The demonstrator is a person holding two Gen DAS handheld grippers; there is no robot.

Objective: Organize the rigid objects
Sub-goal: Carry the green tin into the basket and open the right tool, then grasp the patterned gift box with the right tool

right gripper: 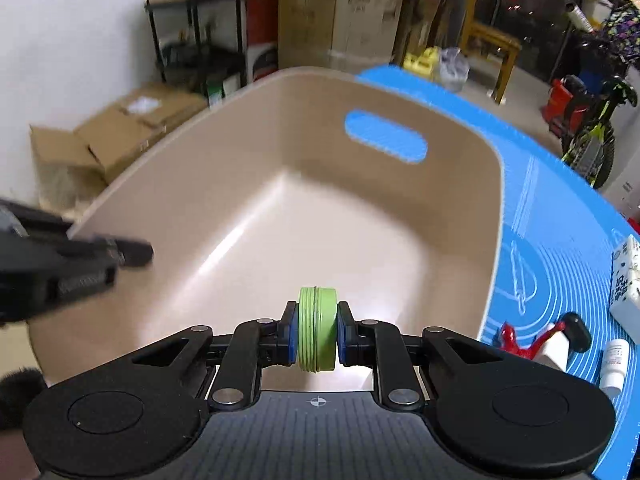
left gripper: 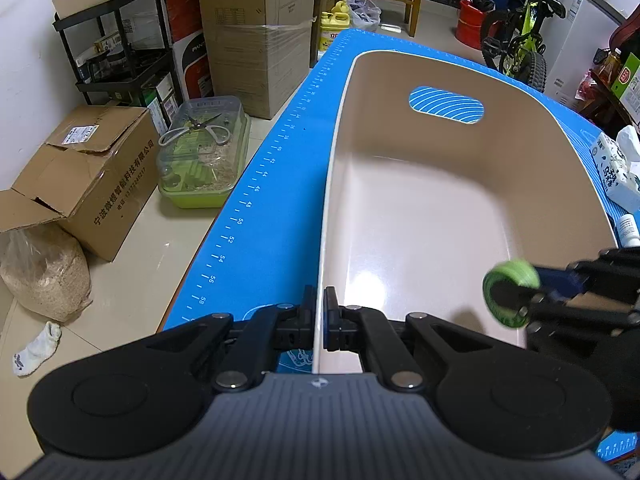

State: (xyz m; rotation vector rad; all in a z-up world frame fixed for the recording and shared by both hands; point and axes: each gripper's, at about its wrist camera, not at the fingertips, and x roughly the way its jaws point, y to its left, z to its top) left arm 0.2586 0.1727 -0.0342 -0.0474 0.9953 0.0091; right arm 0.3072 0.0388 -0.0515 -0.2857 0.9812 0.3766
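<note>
A beige plastic bin [left gripper: 440,208] with a handle slot stands on the blue mat [left gripper: 264,184]; its inside is bare. My left gripper [left gripper: 319,312] is shut on the bin's near left wall, one finger each side. My right gripper [right gripper: 317,332] is shut on a round green tin [right gripper: 317,330], held on edge above the bin's floor [right gripper: 320,232] near its front. The green tin [left gripper: 510,294] and right gripper [left gripper: 520,300] show at the right in the left wrist view. The left gripper's fingers [right gripper: 128,254] show at the left in the right wrist view.
On the mat right of the bin lie a white carton [right gripper: 628,284], a small white bottle [right gripper: 614,362], a red figure [right gripper: 516,340] and a white block with a black knob [right gripper: 568,336]. Cardboard boxes [left gripper: 92,176], a clear box and a shelf stand on the floor at left.
</note>
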